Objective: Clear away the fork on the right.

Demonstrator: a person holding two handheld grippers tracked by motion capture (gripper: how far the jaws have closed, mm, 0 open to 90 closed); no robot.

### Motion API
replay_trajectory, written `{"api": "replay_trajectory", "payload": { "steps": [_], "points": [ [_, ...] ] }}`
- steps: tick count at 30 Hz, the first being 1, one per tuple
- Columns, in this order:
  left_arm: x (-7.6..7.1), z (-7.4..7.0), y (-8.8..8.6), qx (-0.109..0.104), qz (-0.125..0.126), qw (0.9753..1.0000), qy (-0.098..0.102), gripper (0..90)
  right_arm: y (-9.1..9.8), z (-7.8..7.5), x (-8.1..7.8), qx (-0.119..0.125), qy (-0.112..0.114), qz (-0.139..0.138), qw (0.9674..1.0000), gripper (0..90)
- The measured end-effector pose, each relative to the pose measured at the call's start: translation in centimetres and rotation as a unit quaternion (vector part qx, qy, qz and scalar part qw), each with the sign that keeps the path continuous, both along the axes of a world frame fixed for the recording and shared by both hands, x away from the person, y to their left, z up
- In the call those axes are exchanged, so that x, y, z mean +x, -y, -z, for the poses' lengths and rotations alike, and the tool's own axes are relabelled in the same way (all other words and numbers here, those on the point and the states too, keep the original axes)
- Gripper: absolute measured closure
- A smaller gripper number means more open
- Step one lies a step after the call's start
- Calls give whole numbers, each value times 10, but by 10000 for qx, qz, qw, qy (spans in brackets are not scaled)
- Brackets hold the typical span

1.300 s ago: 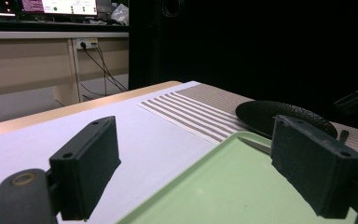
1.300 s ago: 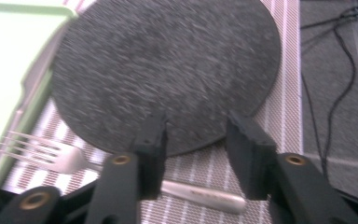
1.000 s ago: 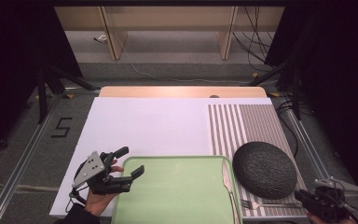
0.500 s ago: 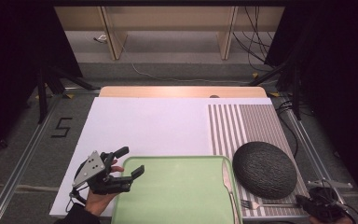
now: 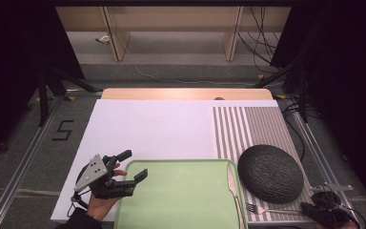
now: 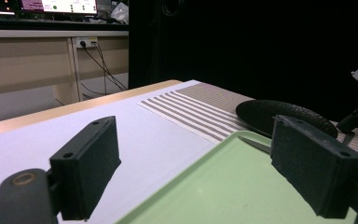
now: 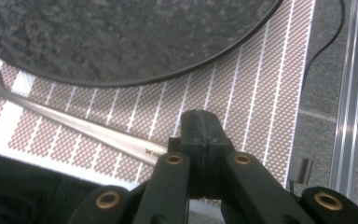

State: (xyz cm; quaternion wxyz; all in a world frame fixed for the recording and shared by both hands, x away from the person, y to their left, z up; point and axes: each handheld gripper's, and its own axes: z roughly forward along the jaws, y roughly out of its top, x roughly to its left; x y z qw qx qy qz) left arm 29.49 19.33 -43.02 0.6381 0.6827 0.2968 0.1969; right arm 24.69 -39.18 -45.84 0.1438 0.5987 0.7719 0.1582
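A silver fork (image 5: 267,209) lies on the striped placemat (image 5: 252,129) in front of the dark round plate (image 5: 270,172). My right gripper (image 5: 310,208) sits low at the fork's handle end. In the right gripper view its jaws (image 7: 200,116) have just closed and the pads meet. The fork's handle (image 7: 98,133) runs up to the left jaw and goes out of sight behind it, and nothing shows between the pads. My left gripper (image 5: 134,163) stands open over the left edge of the green tray (image 5: 181,200), its pads (image 6: 93,163) wide apart around nothing.
A knife (image 5: 232,179) rests on the tray's right rim, next to the plate. The white table cover (image 5: 147,129) stretches behind the tray. Metal rails (image 5: 314,152) run along the table's sides, with cables and wooden furniture legs beyond the far edge.
The right gripper has shifted slightly at the fork's handle end. The left gripper, tray, plate and fork lie as before.
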Motion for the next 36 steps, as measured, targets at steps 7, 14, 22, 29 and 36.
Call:
{"api": "replay_trajectory", "payload": {
  "steps": [7, 14, 22, 29, 36],
  "points": [
    [0, 0, 0, 0, -7, 10000, 2, 152, -9, -2, -2, -309, -211, -167, 9992, 900],
    [0, 0, 0, 6, -11, 10000, -8, 152, -11, -8, -2, -260, -214, -210, 9992, 723],
    [1, 1, 0, 14, -21, 10000, -20, 152, -24, -48, -8, -70, 327, -855, 9958, 352],
    [1, 1, 0, 15, -15, 10000, -19, 152, -43, -48, -7, -271, -29, -1381, 9900, 248],
    [1, 1, 0, -2, -8, 10000, -19, 152, -61, -37, -4, -487, -459, -1870, 9801, 246]
  ]
}}
